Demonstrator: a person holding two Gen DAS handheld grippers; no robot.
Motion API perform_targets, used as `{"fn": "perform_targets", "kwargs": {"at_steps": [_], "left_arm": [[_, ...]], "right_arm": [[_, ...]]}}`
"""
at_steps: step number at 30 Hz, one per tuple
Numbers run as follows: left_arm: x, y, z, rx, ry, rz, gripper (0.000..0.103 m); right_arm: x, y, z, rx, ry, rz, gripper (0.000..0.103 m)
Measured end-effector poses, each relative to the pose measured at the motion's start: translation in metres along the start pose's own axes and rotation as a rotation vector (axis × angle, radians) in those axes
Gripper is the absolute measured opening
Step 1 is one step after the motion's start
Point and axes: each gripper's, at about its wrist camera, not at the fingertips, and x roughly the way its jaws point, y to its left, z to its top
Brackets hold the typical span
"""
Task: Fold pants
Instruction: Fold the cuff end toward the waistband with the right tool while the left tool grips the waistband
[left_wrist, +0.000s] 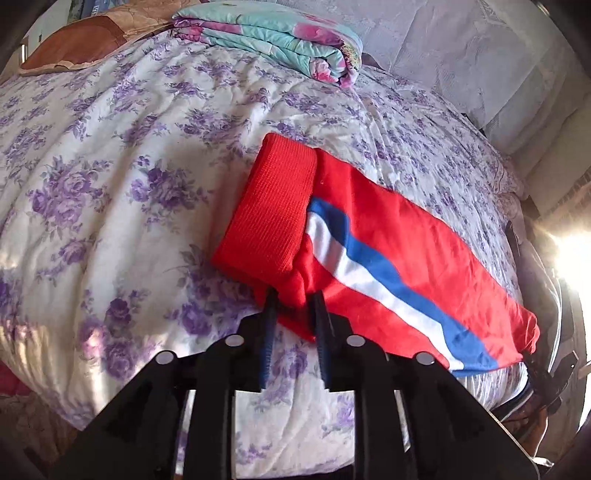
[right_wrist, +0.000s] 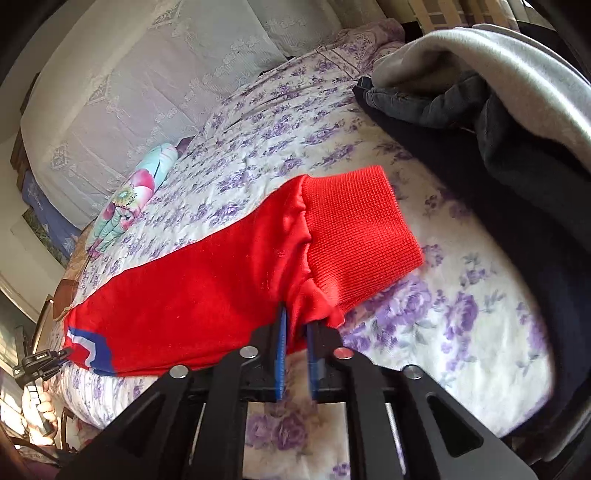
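Observation:
Red pants (left_wrist: 388, 236) with a blue and white side stripe (left_wrist: 369, 266) and a ribbed red cuff (left_wrist: 273, 206) are held stretched over a floral bed. My left gripper (left_wrist: 293, 295) is shut on the fabric just below that cuff. In the right wrist view my right gripper (right_wrist: 295, 325) is shut on the pants (right_wrist: 192, 291) just below another ribbed cuff (right_wrist: 354, 236). The other gripper shows small at the right edge of the left wrist view (left_wrist: 535, 365) and at the left edge of the right wrist view (right_wrist: 40, 362).
The bed has a white quilt with purple flowers (left_wrist: 110, 184). A folded turquoise floral blanket (left_wrist: 280, 37) lies at the far side by a lace-covered headboard (right_wrist: 129, 74). Dark and grey garments (right_wrist: 480, 110) are piled at the right.

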Motion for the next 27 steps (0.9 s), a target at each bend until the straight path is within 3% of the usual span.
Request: {"fn": "perform_targets", "kwargs": {"at_steps": [1,5,6,7,8,10,11,14,16,19,22,26,27], "left_arm": [[-0.007,0.000,-0.003,0.008,-0.004,0.028,0.043],[-0.049,-0.008,-0.010,0.051,-0.065,0.050,0.044],[-0.055,-0.015,-0.009,0.071,-0.086,0.047,0.045],[-0.059,-0.025,-0.007,0.097,-0.102,0.035,0.048],[-0.059,-0.037,-0.005,0.129,-0.115,0.008,0.050],[-0.046,-0.062,-0.002,0.205,-0.130,-0.014,0.057],[-0.032,-0.073,0.001,0.237,-0.131,-0.001,0.057],[0.016,-0.076,0.008,0.237,-0.078,0.026,0.057],[0.042,-0.057,0.010,0.173,-0.020,0.028,0.050],[0.035,-0.049,0.007,0.176,-0.037,0.020,0.041],[0.031,-0.046,0.005,0.163,-0.029,0.028,0.038],[0.026,-0.044,0.006,0.162,-0.031,0.074,0.029],[0.025,-0.040,0.006,0.157,-0.030,0.091,0.019]], "right_arm": [[-0.008,0.004,0.000,-0.012,0.010,-0.022,0.016],[-0.031,0.035,0.000,-0.145,0.021,-0.127,0.019],[-0.033,0.044,0.002,-0.192,0.031,-0.160,0.023],[-0.031,0.049,0.005,-0.222,0.046,-0.168,0.038],[-0.028,0.050,0.009,-0.237,0.055,-0.162,0.044],[-0.012,0.044,0.019,-0.246,0.055,-0.179,0.040],[-0.004,0.039,0.022,-0.251,0.049,-0.180,0.032],[0.011,0.027,0.025,-0.227,0.044,-0.161,0.024],[0.012,0.020,0.022,-0.197,0.067,-0.137,0.024],[0.013,0.002,0.017,-0.096,0.102,-0.076,0.022],[0.009,-0.007,0.017,-0.020,0.104,-0.003,0.027],[-0.004,0.007,0.022,-0.068,0.084,-0.006,0.032],[-0.008,0.007,0.023,-0.069,0.092,-0.020,0.037]]}}
